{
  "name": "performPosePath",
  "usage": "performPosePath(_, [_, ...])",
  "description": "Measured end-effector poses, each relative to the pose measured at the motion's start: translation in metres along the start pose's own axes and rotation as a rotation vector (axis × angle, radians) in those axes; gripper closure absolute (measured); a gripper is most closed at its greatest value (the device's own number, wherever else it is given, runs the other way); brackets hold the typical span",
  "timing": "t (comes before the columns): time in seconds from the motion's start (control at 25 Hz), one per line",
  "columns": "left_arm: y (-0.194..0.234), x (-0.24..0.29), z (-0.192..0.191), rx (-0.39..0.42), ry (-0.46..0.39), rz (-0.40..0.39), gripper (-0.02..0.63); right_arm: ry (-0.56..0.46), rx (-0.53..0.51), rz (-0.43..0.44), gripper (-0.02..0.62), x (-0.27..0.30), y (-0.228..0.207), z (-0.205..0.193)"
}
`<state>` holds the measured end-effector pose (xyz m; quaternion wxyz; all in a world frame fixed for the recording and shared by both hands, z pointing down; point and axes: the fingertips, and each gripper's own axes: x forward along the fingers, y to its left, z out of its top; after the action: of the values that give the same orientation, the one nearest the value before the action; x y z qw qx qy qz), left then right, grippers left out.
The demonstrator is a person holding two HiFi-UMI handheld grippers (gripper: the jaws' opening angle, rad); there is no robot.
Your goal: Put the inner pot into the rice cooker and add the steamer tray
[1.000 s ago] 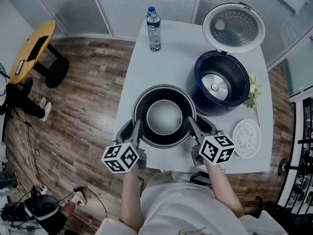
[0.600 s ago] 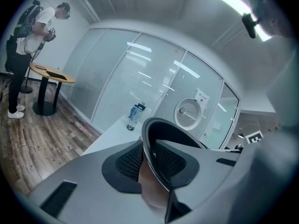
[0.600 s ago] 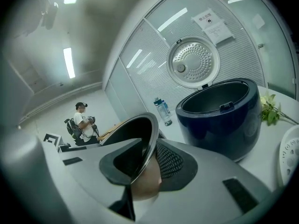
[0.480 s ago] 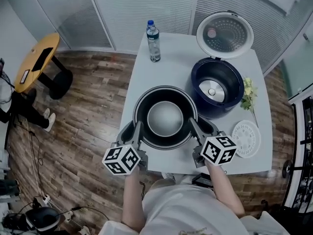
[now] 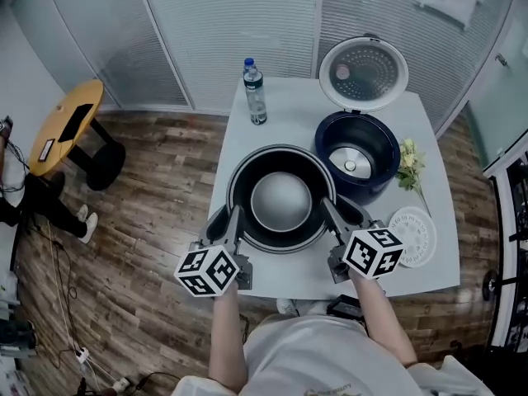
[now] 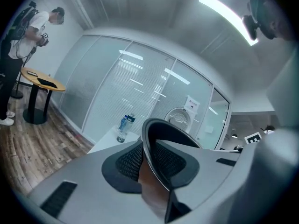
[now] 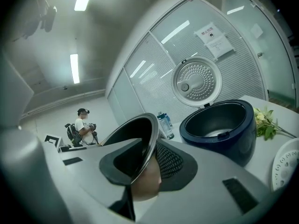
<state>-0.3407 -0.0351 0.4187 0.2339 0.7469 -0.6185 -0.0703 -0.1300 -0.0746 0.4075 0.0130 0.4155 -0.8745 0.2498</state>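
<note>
Gripping inner pot rim at 8 and 4 o'clock with left gripper, right gripper. May slip from thin pinches or clip rice cooker at 1 o'clock.

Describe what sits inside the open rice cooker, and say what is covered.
Inside the rice cooker only a round silver heating plate shows at the bottom; the inner pot is outside it. The cooker's near wall covers the plate's near edge.
</note>
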Motion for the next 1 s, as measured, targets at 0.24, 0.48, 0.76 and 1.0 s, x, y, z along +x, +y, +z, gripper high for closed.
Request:
performPosePath(0.24, [-0.017, 0.002, 0.012, 0.016, -0.017, -0.04, 0.52, -0.045, -0.011, -0.012, 0.494, -0.014, 0.001, 0.017])
performPosePath(0.48, [-0.033, 0.01, 0.02, 0.02, -0.018, -0.091, 0.52, -0.082, -0.024, -0.034, 0.494, -0.029, -0.001, 0.035])
performPosePath(0.76, [-0.064, 0.029, 0.031, 0.037, -0.014, -0.166, 0.52, -0.133, -0.005, -0.082, 0.495, -0.049, -0.017, 0.055])
performPosePath(1.0, [-0.087, 0.055, 0.032, 0.06, 0.0, -0.215, 0.52, -0.175, 0.006, -0.11, 0.494, -0.063, -0.037, 0.069])
